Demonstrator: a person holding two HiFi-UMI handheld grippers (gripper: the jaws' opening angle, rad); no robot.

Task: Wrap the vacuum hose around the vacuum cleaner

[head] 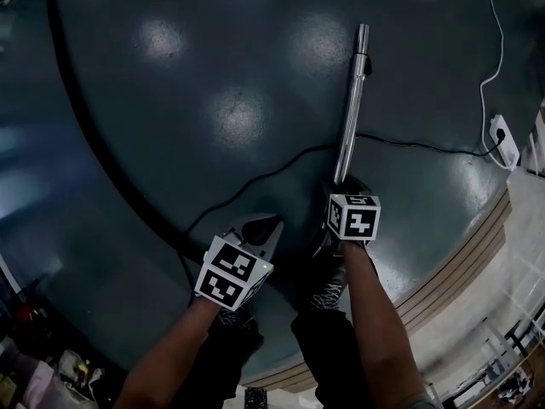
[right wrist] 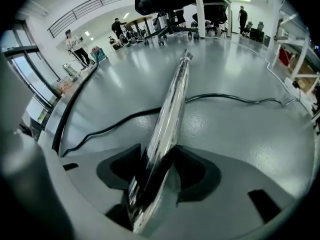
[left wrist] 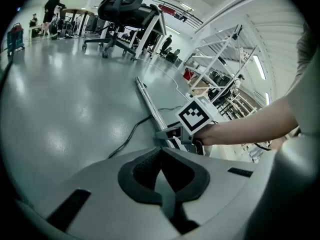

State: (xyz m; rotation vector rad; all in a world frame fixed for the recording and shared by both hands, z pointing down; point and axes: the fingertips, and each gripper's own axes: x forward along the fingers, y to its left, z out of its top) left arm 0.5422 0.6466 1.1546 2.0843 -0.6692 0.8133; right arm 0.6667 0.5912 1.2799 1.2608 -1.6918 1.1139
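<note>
Your right gripper (head: 341,186) pinches the near end of the chrome vacuum wand (head: 351,109), probably to draw in the black corrugated hose (head: 85,118) lying across the floor (head: 213,58) at left, while your left gripper (head: 262,228) hangs pressed together, empty.

Head view: from above, facing steeply down at the floor (head: 213,100).
Left gripper view: low, facing the right gripper (left wrist: 169,134).
Right gripper view: close along the metal tube (right wrist: 172,109).
Shared by all: metal tube, black cable (right wrist: 220,95).

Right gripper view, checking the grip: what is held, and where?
The shiny silver metal vacuum tube, clamped at its near end by the right gripper.
</note>
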